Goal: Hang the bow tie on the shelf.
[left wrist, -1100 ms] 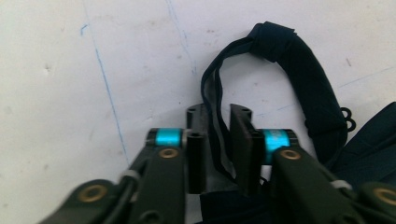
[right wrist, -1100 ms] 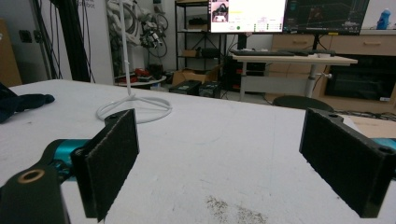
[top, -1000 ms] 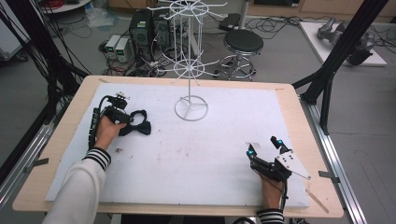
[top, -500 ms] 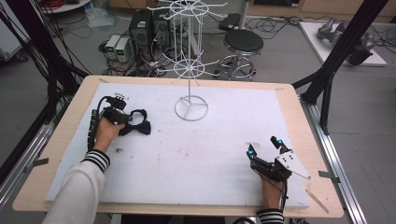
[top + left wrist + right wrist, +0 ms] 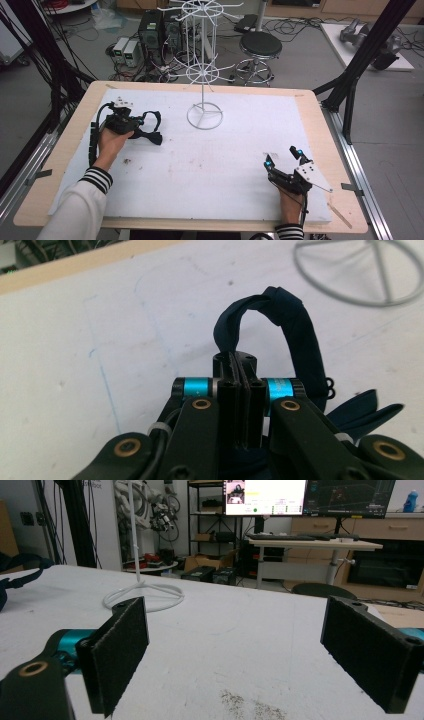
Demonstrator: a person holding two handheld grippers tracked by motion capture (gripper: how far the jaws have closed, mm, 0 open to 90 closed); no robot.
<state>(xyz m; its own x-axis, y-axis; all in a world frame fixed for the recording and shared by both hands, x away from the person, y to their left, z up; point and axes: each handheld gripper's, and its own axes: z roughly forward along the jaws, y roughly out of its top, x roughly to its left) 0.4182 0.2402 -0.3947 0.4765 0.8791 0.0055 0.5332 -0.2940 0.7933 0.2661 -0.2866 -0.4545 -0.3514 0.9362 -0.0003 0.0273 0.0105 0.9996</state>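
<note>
A dark navy fabric strap (image 5: 153, 136) with a knotted loop lies on the white table top at the left. My left gripper (image 5: 140, 126) is shut on it; in the left gripper view the jaws (image 5: 235, 362) pinch one end of the loop (image 5: 296, 325), which arches up and to the right. A white wire display stand (image 5: 204, 115) rises from the middle back of the table, and its round base (image 5: 360, 270) lies just beyond the strap. My right gripper (image 5: 281, 157) rests near the front right, open, with nothing between its pads (image 5: 120, 650).
The white mat (image 5: 215, 165) covers a wooden table (image 5: 325, 130). Small dark crumbs (image 5: 245, 705) lie in front of the right gripper. The stand's base (image 5: 145, 596) and a bit of the strap (image 5: 15, 567) show far off in the right gripper view. A stool (image 5: 260, 47) stands behind the table.
</note>
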